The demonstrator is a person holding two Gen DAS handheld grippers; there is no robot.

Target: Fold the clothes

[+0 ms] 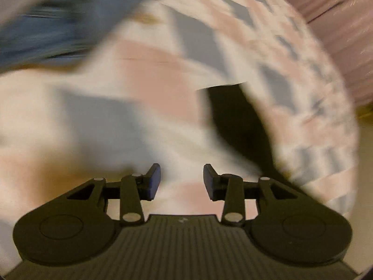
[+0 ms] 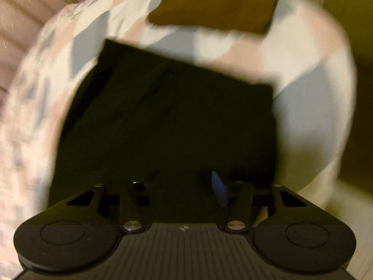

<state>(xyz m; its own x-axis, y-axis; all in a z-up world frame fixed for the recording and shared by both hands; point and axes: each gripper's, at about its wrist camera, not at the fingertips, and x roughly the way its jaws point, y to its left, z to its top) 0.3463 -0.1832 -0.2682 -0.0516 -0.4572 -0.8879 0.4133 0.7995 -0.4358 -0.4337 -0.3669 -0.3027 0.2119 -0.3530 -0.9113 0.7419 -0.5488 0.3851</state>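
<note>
A black garment (image 2: 167, 121) lies flat on a bed cover (image 2: 310, 107) with pink, grey and white patches. It fills the middle of the right wrist view, and a part of it (image 1: 235, 119) shows at centre right of the left wrist view. My right gripper (image 2: 184, 186) is open just above the garment's near edge, nothing between its fingers. My left gripper (image 1: 181, 182) is open and empty over the patterned cover (image 1: 130, 107), left of the garment. Both views are blurred by motion.
A blue cloth (image 1: 39, 35) lies at the upper left of the left wrist view. A brown folded piece (image 2: 214, 7) lies beyond the black garment. A pink ribbed surface (image 1: 338, 18) borders the bed at the far side.
</note>
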